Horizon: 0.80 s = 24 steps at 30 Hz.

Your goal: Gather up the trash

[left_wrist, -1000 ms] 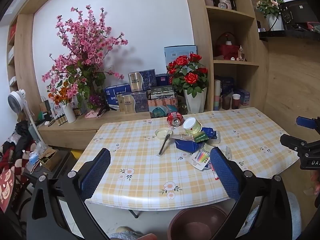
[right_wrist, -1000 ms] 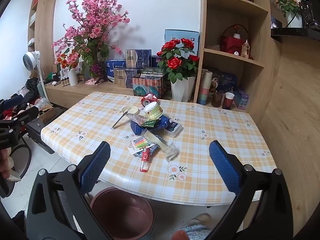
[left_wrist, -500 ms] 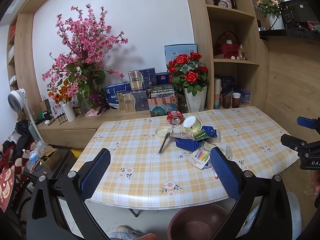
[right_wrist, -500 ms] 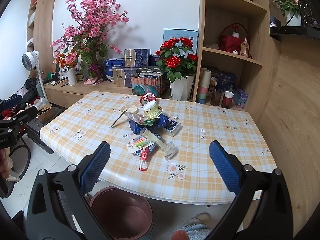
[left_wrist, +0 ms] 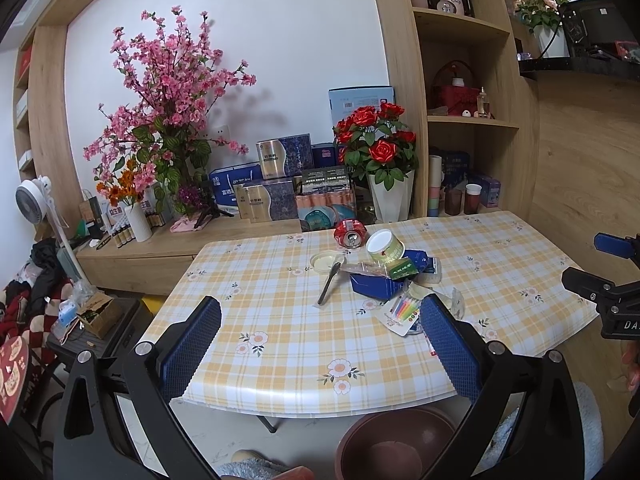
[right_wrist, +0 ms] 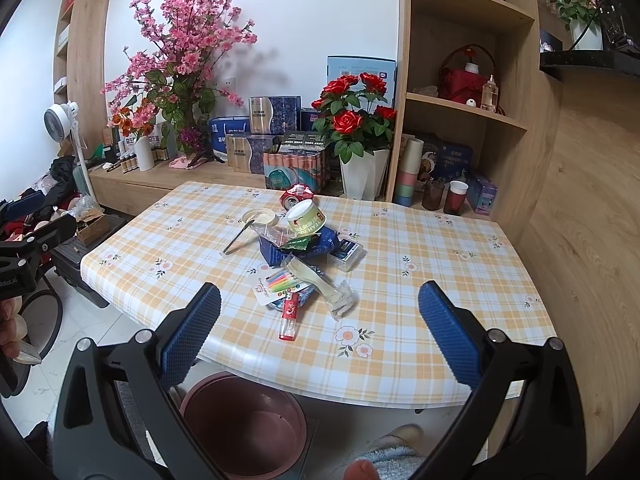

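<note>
Left wrist view: left tongs point(left_wrist: 320, 344) gape wide, empty, trash pile point(left_wrist: 384, 276) at one o'clock on the surface point(left_wrist: 260, 292). Right tongs point(right_wrist: 320, 332) equally wide, nearer; red lighter point(right_wrist: 289, 316) lies just ahead at eleven o'clock, long axis pointing twelve.

A heap of trash point(right_wrist: 308, 256) lies mid-table point(right_wrist: 440, 248), a can point(right_wrist: 294, 196) at its far side, a spoon point(right_wrist: 240, 236) to its left, a lighter point(right_wrist: 289, 315) at its near edge. A bin point(right_wrist: 244, 428) stands on the floor under the table's near rim
</note>
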Each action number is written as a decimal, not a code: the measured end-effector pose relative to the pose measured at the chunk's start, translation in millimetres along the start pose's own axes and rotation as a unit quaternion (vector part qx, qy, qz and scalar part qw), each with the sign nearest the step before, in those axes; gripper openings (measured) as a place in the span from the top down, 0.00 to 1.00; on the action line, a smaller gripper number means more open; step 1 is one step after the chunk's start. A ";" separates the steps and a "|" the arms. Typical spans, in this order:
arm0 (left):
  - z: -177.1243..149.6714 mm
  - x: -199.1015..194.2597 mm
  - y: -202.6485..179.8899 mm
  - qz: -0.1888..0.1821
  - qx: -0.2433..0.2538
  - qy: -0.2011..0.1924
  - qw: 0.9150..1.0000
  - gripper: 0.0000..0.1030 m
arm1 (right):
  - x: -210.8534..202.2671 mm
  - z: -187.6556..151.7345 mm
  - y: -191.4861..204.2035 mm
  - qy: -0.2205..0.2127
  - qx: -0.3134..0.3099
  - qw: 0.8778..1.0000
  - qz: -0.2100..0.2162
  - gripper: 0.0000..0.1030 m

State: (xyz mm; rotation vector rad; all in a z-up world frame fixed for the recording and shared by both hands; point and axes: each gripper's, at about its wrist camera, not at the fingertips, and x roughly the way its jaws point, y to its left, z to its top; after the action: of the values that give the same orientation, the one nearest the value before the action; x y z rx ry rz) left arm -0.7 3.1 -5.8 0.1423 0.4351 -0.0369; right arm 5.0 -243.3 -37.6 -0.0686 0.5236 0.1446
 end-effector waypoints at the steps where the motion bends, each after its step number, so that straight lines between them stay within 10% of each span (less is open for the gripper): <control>1: -0.7 -0.3 0.3 0.000 0.000 0.000 1.000 0.05 | 0.0 0.0 -0.2 0.000 0.000 1.000 0.001 0.05; 24: -0.4 0.1 0.7 0.000 0.001 0.001 1.000 0.05 | 4.1 -5.0 -1.9 0.003 0.000 1.000 0.002 0.05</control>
State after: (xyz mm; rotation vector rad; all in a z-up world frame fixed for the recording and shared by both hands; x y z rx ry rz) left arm -0.8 3.9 -6.1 0.1452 0.4369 -0.0370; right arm 6.4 -245.1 -43.9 -0.0687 0.5297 0.1486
